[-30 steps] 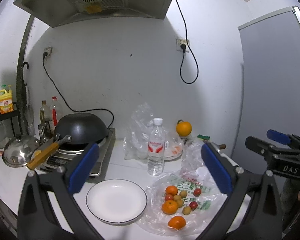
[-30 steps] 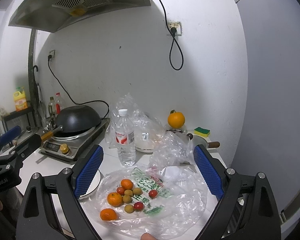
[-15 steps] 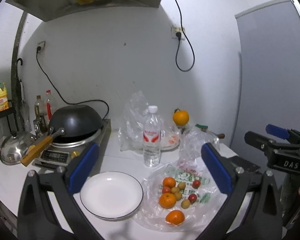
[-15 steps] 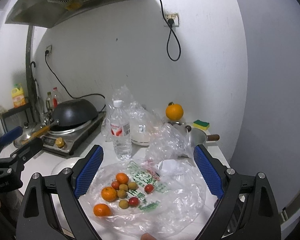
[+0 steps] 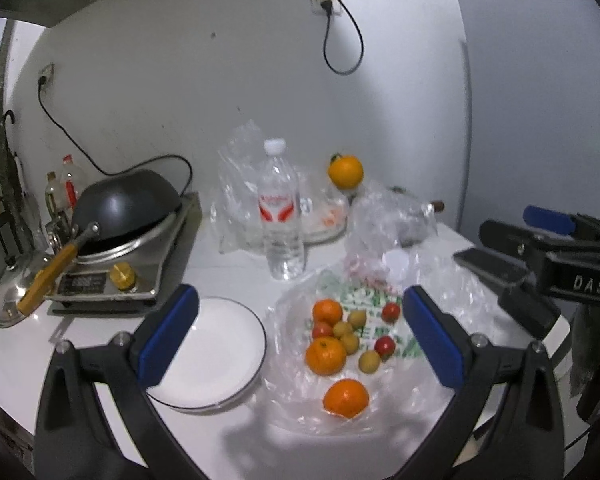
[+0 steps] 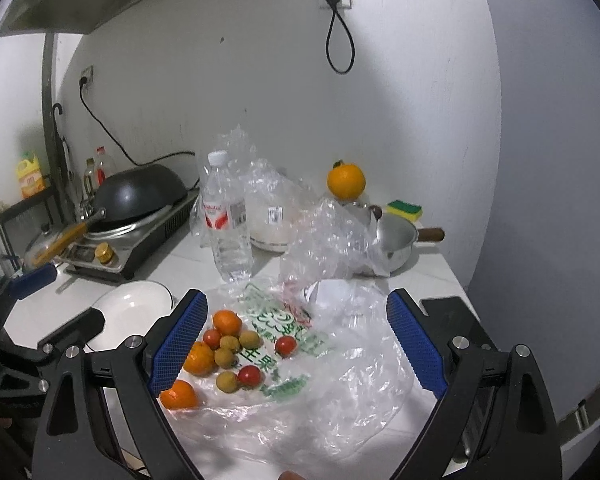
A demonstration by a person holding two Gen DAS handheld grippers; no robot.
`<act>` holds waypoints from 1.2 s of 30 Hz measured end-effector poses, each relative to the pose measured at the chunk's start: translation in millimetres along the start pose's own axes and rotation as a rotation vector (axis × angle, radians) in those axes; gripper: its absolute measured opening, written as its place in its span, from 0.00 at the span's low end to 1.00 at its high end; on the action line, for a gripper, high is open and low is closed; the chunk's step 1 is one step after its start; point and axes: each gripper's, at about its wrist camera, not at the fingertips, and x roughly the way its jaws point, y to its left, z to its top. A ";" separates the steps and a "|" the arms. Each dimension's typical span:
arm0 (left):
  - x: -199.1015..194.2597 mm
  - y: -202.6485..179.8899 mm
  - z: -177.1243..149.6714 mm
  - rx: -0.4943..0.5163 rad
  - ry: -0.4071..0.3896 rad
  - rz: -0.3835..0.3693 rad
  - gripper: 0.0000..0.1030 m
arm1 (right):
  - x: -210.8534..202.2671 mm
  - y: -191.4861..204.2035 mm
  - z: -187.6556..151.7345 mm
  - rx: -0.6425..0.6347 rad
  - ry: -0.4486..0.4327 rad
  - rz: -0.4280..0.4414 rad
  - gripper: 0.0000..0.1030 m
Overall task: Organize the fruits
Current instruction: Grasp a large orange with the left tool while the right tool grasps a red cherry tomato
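Several small fruits lie on a flattened clear plastic bag (image 5: 384, 396) on the white counter: tangerines (image 5: 325, 355), red cherry tomatoes (image 5: 384, 345) and tan longans (image 5: 369, 362). The same tangerines (image 6: 227, 322) and tomatoes (image 6: 249, 375) show in the right wrist view. An empty white plate (image 5: 216, 354) sits left of the bag. My left gripper (image 5: 300, 332) hangs open above the plate and fruit, holding nothing. Over the bag my right gripper (image 6: 298, 342) is also open and empty. A bigger orange (image 5: 345, 172) rests at the back.
A water bottle (image 5: 281, 216) stands behind the bag, with crumpled plastic bags (image 6: 332, 244) around it. A black wok (image 5: 126, 204) sits on an induction cooker at the left, a steel saucepan (image 6: 394, 242) and sponge (image 6: 405, 209) at the back right. The counter edge runs close on the right.
Both grippers have moved forward and lower toward the counter, so plate, bag and fruit look larger and nearer. Both stay open and nothing on the counter has moved.
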 end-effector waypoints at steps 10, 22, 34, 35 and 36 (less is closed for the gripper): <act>35.0 -12.3 -25.8 0.046 0.129 -0.016 0.99 | 31.4 -4.5 -16.0 0.002 0.079 0.049 0.82; 67.2 -26.5 -51.5 0.098 0.272 -0.058 0.85 | 60.8 -5.7 -34.6 0.003 0.154 0.103 0.63; 88.4 -33.2 -71.4 0.117 0.404 -0.136 0.50 | 85.0 -2.7 -46.6 -0.001 0.216 0.159 0.46; 89.7 -32.8 -72.5 0.113 0.413 -0.145 0.50 | 87.3 -1.7 -47.7 0.000 0.221 0.163 0.46; 90.4 -32.5 -73.0 0.110 0.417 -0.152 0.49 | 89.4 -1.1 -48.5 0.000 0.226 0.167 0.46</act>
